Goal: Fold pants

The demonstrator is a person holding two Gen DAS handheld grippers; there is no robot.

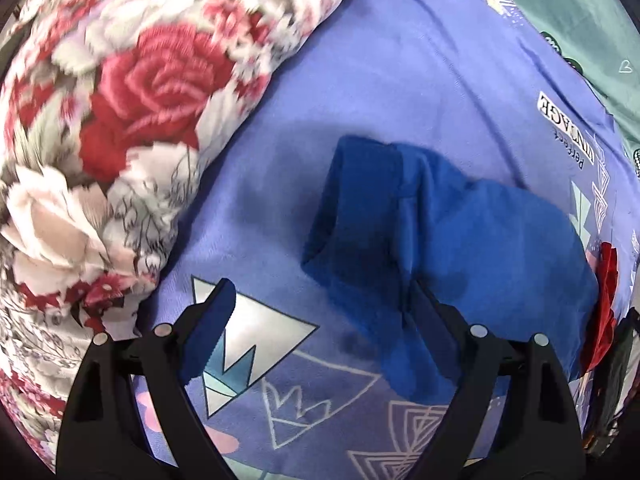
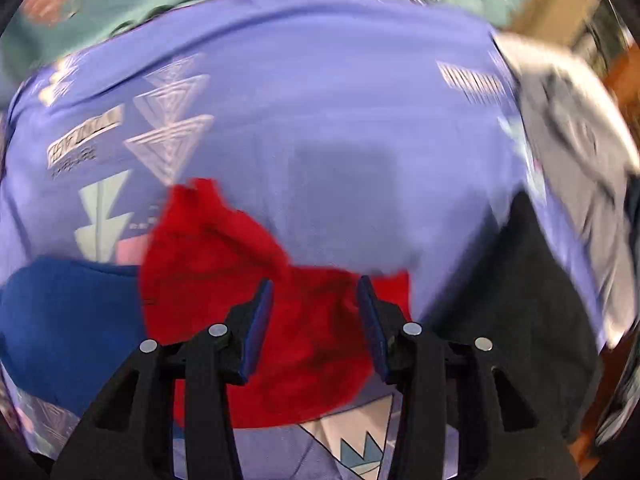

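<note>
Bed covered with a periwinkle-blue printed bedsheet, white triangle outlines and a "VINTAGE" label on it. Teal patterned fabric lies along the sheet's far edge. Rolled floral blanket with red and white roses sits on the left. Royal-blue folded pants lie on the sheet mid-frame; red crumpled garment just beside them on their right, a black cloth further right. Grey-white bundle at the right edge, blurred; wooden furniture behind it. Left gripper fingers spread wide, 1 finger over the blue pants' edge, pinching nothing. Right gripper fingers half apart above the red garment, nothing pinched.
</note>
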